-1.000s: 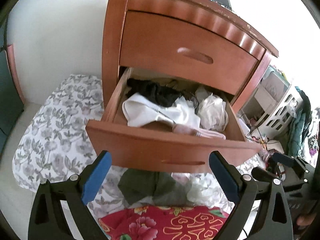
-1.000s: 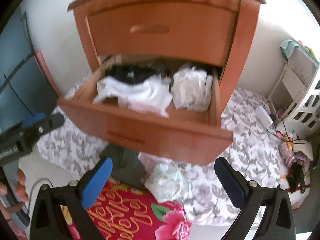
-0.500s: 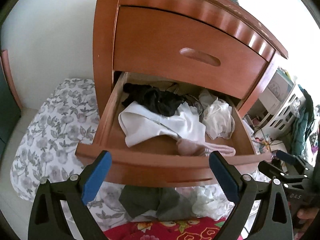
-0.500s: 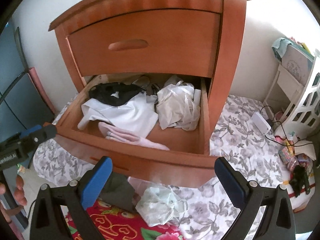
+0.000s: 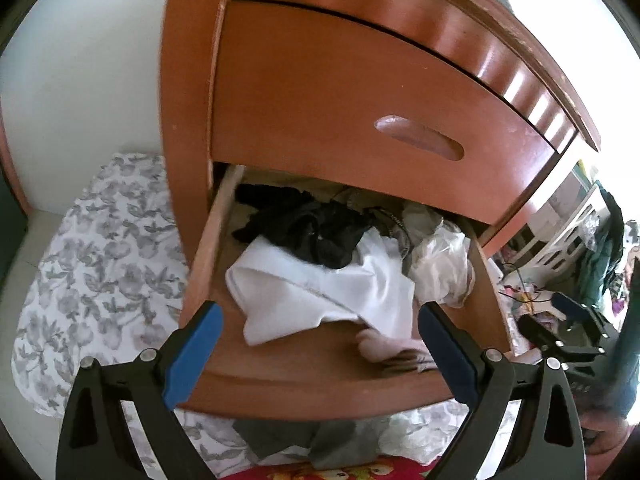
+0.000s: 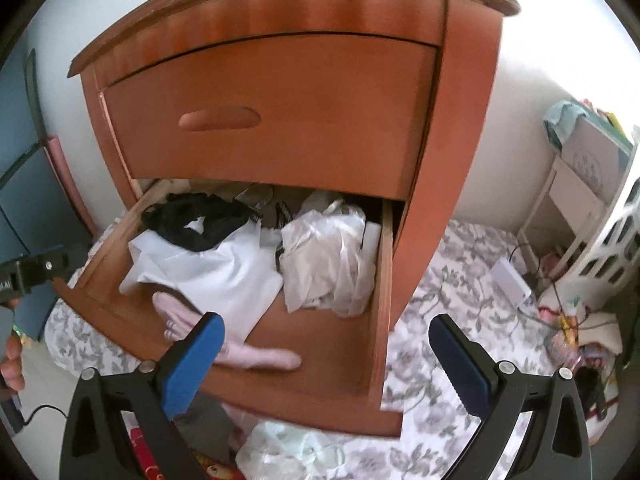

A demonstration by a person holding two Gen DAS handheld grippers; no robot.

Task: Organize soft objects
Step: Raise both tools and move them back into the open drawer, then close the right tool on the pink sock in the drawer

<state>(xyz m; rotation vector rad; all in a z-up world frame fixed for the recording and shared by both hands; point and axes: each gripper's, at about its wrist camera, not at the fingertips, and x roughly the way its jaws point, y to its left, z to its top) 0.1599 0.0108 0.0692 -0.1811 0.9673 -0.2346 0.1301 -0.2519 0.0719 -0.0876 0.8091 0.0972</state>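
Note:
The lower drawer (image 5: 304, 392) of a brown wooden nightstand (image 5: 320, 92) stands pulled out; it also shows in the right wrist view (image 6: 380, 280). Inside lie a black garment (image 5: 308, 228), a white cloth (image 5: 320, 296), a pink sock (image 6: 256, 354) and a crumpled white plastic bag (image 6: 328, 256). My left gripper (image 5: 318, 332) is open and empty, just above the drawer's front edge. My right gripper (image 6: 326, 344) is open and empty over the drawer's front right part. A grey garment (image 5: 304, 440) lies on the floor under the drawer.
A grey floral sheet (image 5: 100, 264) covers the floor around the nightstand. A red patterned cloth (image 5: 360, 472) and a pale crumpled bag (image 6: 288, 452) lie below the drawer. White baskets and clutter (image 6: 592, 248) stand at the right. The upper drawer (image 6: 272, 120) is shut.
Both grippers have moved forward and closer to the open drawer, so it fills more of each view. Both stay open and empty.

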